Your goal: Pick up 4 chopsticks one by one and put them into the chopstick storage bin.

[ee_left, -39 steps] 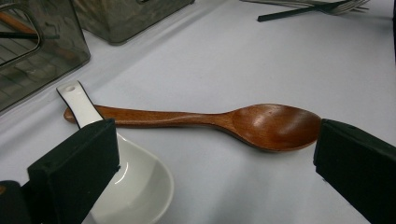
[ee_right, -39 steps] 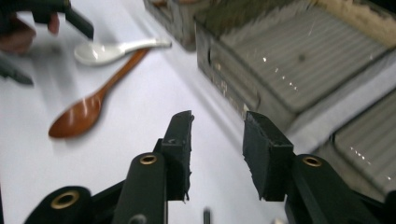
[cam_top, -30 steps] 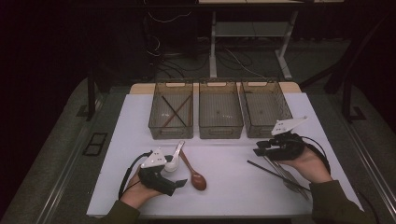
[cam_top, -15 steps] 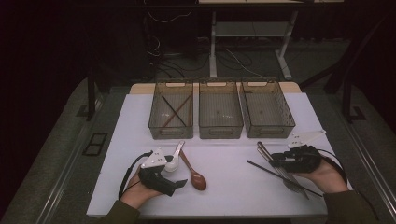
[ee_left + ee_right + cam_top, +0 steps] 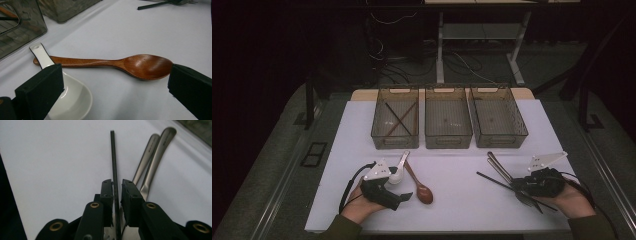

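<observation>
No readable text, label, brand, number or sign anywhere. Faint engraved marks along the two steel handles (image 5: 152, 150) in the right gripper view, too small and blurred to make out. Pale tabs on the far rims of the three bins (image 5: 448, 91) in the high view, blank as far as can be told.

Left gripper (image 5: 404, 196): black blocky body, grey three-cornered plate on top, black cable looping behind.
Right gripper (image 5: 116, 190): black jaws, brass-coloured screw eyelets, grey plate, black cable.
Sleeves: dark olive cuffs.
</observation>
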